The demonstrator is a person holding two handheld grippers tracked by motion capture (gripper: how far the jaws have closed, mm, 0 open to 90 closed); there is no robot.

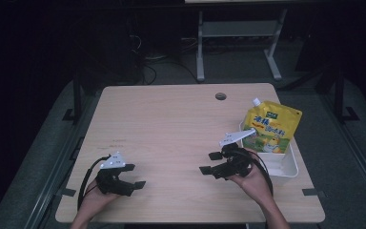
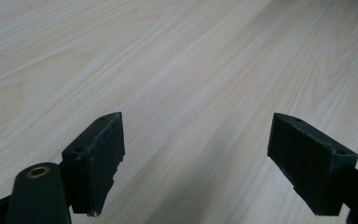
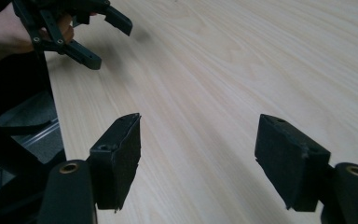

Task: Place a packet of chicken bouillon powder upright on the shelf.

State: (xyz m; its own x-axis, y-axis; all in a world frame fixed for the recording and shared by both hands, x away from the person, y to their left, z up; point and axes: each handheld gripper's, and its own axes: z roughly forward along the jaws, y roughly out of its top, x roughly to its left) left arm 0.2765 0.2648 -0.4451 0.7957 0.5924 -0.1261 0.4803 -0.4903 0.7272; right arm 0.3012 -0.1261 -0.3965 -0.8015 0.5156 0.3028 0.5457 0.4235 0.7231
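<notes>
A dark room surrounds a pale wooden worktop (image 1: 171,129), with table legs and cables dimly visible on the floor behind it. At the right edge of the worktop sits a white tray (image 1: 286,167), and a yellow spouted pouch (image 1: 271,126) stands in it, leaning back, its white cap at the top left corner. A small round hole (image 1: 220,96) shows in the worktop near the far edge.

The left tool (image 1: 134,175) rests low at the near left corner of the worktop, held in the person's left hand (image 1: 93,198). Its jaws stand wide apart with nothing between them, and the left gripper view shows bare wood grain in the gap.

The right tool (image 1: 210,162) is held in the right hand (image 1: 252,179) just beside the tray's near left side, pointing leftward across the worktop and away from the pouch. Its jaws are also spread wide and hold nothing. Its grey plate appears to overlap the tray's rim in the high view, though whether it touches is hard to tell. In the right gripper view the left tool (image 3: 105,35) shows at the top left, near the worktop's edge.
</notes>
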